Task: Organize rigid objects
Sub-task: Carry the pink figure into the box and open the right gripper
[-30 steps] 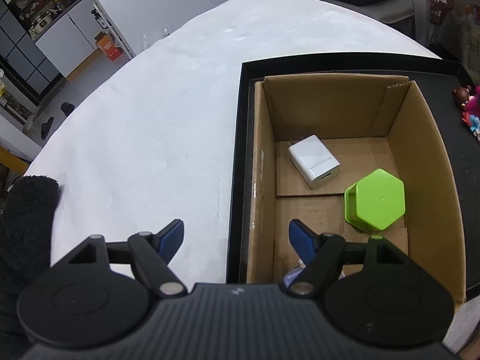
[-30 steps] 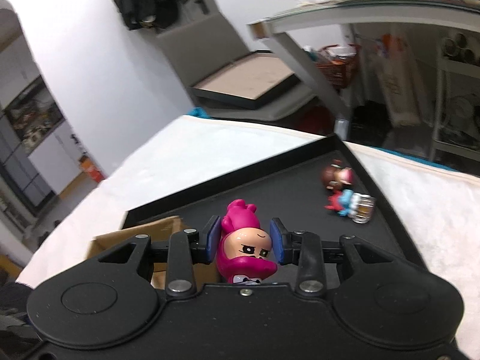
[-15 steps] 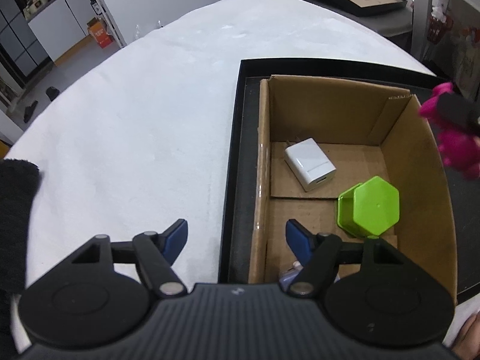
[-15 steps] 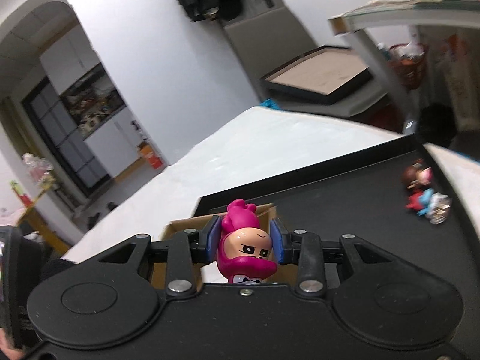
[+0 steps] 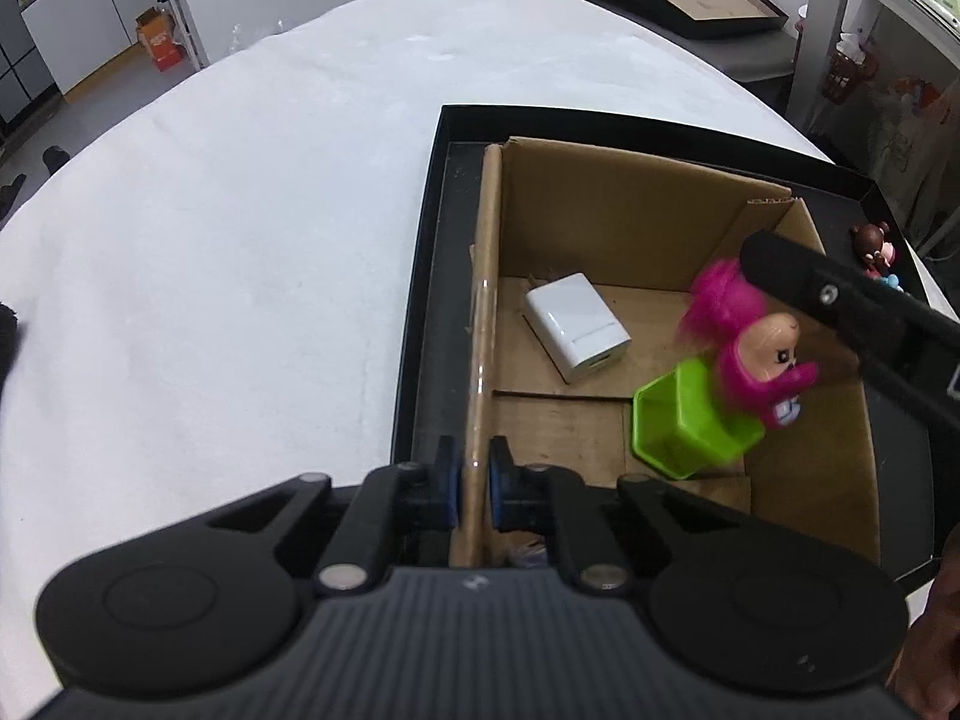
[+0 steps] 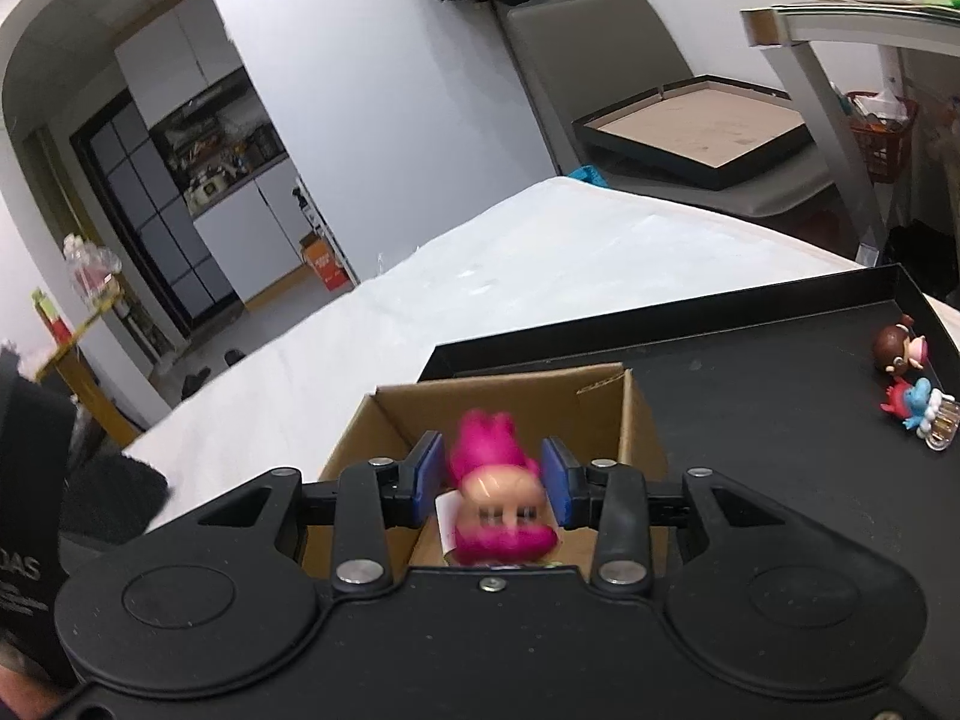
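An open cardboard box (image 5: 600,204) stands in a black tray (image 5: 426,324) on a white-covered table. My left gripper (image 5: 474,483) is shut on the box's left wall near its front corner. Inside lie a white charger (image 5: 576,327) and a green hexagonal container (image 5: 684,426). A pink-haired figurine (image 5: 750,348) hangs blurred just over the green container. In the right wrist view my right gripper (image 6: 492,477) is above the box (image 6: 498,396), its jaws opening. The figurine (image 6: 498,498) sits blurred between the pads, with a gap on each side.
Two small figurines lie at the tray's far right corner, a brown-haired one (image 6: 900,348) and a blue and red one (image 6: 918,405). The white table surface (image 5: 240,240) stretches left of the tray. A dark sleeve (image 6: 114,492) is at the left.
My left gripper closed from wide open onto the box's left wall. My right gripper carried the pink figurine from over the tray to above the box, and its pads have parted from it.
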`<action>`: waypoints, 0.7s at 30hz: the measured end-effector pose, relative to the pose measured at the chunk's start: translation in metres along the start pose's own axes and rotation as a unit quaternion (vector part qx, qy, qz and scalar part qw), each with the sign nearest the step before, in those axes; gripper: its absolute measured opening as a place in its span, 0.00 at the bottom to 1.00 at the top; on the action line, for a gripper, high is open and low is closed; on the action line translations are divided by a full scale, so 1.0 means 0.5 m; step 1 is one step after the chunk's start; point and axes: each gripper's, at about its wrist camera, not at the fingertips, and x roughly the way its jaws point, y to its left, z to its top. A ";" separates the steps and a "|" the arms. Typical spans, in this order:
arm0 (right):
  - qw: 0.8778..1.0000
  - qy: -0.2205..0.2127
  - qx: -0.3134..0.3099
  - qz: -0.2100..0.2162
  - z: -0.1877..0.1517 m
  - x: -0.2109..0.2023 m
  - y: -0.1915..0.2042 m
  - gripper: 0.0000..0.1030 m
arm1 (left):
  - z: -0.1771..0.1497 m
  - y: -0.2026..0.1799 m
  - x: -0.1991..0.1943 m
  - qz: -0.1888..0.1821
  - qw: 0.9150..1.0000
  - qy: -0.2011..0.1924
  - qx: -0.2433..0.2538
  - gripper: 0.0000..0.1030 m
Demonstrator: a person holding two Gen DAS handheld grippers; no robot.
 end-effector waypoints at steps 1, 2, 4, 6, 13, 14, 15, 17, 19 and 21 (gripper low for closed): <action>1.000 0.003 -0.004 -0.002 0.000 0.000 0.003 0.38 | 0.000 0.000 0.000 -0.001 1.000 0.000 0.000 0.09; 1.000 0.005 -0.007 -0.002 -0.001 0.001 0.004 0.39 | -0.001 0.001 0.000 -0.001 1.000 0.000 0.000 0.09; 1.000 0.007 -0.007 -0.005 0.000 -0.002 0.004 0.41 | -0.001 0.003 0.001 -0.003 1.000 0.001 -0.004 0.09; 1.000 0.010 -0.004 -0.008 -0.001 -0.007 0.001 0.42 | -0.002 0.005 0.002 -0.006 1.000 0.001 -0.006 0.09; 0.998 0.036 -0.036 -0.031 0.013 -0.036 -0.005 0.47 | 0.000 0.004 0.000 -0.001 1.000 0.002 -0.010 0.09; 0.998 0.037 -0.042 -0.035 0.018 -0.038 -0.006 0.48 | 0.001 0.004 -0.001 0.000 1.000 0.003 -0.010 0.09; 0.998 0.038 -0.045 -0.037 0.024 -0.043 -0.009 0.48 | 0.001 0.003 -0.001 0.001 1.000 0.003 -0.009 0.09; 0.997 0.041 -0.050 -0.031 0.033 -0.049 -0.018 0.50 | 0.001 0.003 -0.001 0.004 1.000 0.004 -0.008 0.09; 0.997 0.043 -0.062 -0.035 0.043 -0.057 -0.028 0.53 | 0.003 0.000 0.000 0.007 1.000 0.006 -0.007 0.10; 0.996 0.041 -0.074 -0.041 0.050 -0.063 -0.037 0.59 | 0.004 -0.005 0.001 0.014 1.000 0.008 -0.005 0.11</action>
